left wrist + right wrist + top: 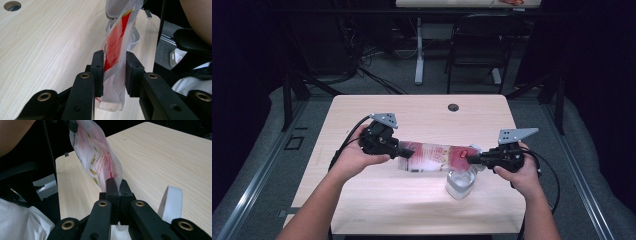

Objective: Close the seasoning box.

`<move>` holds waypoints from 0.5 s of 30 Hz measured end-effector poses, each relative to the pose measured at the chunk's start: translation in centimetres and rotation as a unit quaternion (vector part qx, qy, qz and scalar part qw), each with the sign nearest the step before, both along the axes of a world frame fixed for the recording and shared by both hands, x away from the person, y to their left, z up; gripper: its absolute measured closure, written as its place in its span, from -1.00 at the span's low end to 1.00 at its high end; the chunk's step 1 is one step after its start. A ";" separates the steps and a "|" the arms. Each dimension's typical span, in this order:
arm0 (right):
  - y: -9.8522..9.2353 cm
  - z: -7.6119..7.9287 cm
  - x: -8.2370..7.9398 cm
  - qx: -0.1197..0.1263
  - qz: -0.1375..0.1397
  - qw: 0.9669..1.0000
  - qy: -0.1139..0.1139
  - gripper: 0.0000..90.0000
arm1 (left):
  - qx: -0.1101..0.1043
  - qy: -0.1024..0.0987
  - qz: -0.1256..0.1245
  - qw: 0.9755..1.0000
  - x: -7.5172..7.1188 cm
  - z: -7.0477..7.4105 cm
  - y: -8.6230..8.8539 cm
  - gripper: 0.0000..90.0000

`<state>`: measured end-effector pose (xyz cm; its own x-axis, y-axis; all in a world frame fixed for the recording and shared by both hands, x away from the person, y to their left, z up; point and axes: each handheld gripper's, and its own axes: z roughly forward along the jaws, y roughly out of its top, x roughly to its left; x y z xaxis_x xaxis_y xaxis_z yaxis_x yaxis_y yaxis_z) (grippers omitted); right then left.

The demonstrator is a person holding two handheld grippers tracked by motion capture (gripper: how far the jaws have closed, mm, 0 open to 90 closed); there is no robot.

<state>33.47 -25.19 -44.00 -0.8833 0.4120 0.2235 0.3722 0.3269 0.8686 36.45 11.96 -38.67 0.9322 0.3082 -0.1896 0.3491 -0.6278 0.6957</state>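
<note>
Pale wood-grain table [377,200], rectangular, fills the middle of the high view; a small round dark cable hole [453,107] sits near its far edge, upper centre.

Red-and-white printed plastic pouch [432,156], long and flat, is stretched level across the centre of the high view, off the tabletop, one end at each gripper. In the left gripper view the pouch [115,47] runs up from the bottom centre towards the top edge, red panel facing the camera. In the right gripper view the pouch [96,155] rises from the centre towards the upper left.

Left gripper [404,151], black, sits left of centre in the high view, held in the person's left hand [357,157]. Its jaws stand a little apart with the pouch's end between them; the left pad looks to touch the film, while the right pad shows a sliver of gap, so a firm pinch cannot be told.

Right gripper [472,159], right of centre, in the right hand [524,175]. Its jaws are pressed together on the pouch's thin edge [117,188].

Clear round plastic container [460,183] stands on the table just below the pouch's right end, lower right of centre.
</note>
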 end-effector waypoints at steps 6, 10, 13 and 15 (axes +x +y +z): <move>0.5 0.4 -0.2 -0.005 -0.008 1.000 -0.006 1.00 | 0.004 -0.001 0.010 1.000 0.0 -0.6 0.5 0.62; 0.7 0.5 -0.3 -0.004 -0.003 1.000 -0.003 1.00 | -0.010 0.006 0.008 1.000 0.0 -1.2 0.8 0.60; 0.9 0.6 -0.3 -0.002 0.000 1.000 -0.003 1.00 | -0.012 0.005 0.010 1.000 -0.1 -1.6 1.1 0.59; 1.0 0.6 -0.4 -0.005 0.001 1.000 -0.005 1.00 | -0.019 0.009 0.010 1.000 -0.1 -2.1 1.3 0.58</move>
<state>33.08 -24.21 -43.36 -0.8862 0.4131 0.2098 0.3623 0.3358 0.8695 36.31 13.27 -40.75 0.9221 0.3192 -0.2188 0.3744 -0.5932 0.7126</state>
